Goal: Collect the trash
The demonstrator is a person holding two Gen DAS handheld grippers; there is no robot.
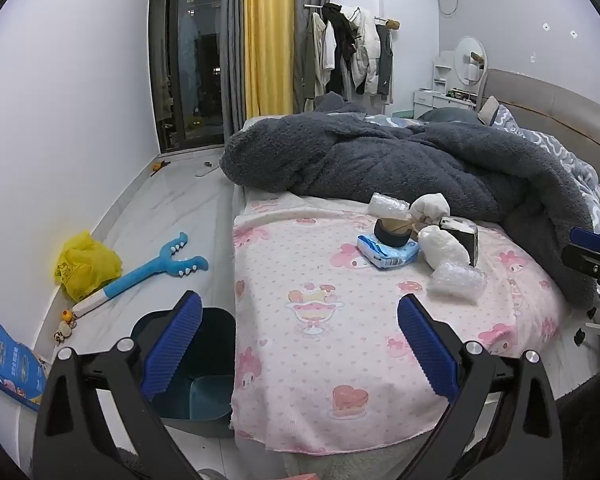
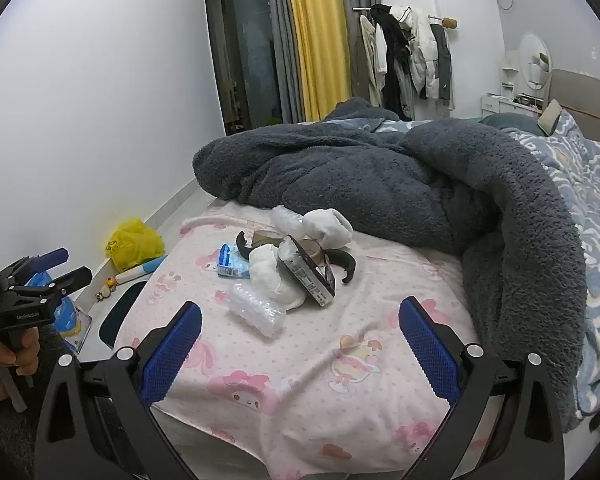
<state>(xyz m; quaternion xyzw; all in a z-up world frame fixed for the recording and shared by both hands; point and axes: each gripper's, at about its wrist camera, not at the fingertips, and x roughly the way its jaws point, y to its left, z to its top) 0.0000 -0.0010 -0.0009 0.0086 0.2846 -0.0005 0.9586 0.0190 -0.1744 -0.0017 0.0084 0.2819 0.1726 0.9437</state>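
A heap of trash lies on the pink patterned sheet (image 1: 320, 360): a bubble-wrap roll (image 1: 456, 282), white crumpled wads (image 1: 444, 248), a blue wipes packet (image 1: 388, 256), a tape roll (image 1: 394, 232) and a black-and-white box (image 1: 462, 236). My left gripper (image 1: 300, 344) hangs open and empty over the bed's near corner, short of the heap. In the right wrist view the bubble-wrap roll (image 2: 256, 312), box (image 2: 312, 276) and blue packet (image 2: 230, 262) lie just beyond my right gripper (image 2: 300, 344), which is also open and empty. A dark bin (image 1: 196, 368) stands on the floor beside the bed.
A thick grey blanket (image 2: 420, 184) is bunched behind the heap. On the floor lie a yellow plastic bag (image 1: 86, 266), a blue toy fork (image 1: 156, 268) and a blue packet (image 1: 8, 360). A hand (image 2: 4, 352) holds the left gripper (image 2: 70, 268) at the left edge.
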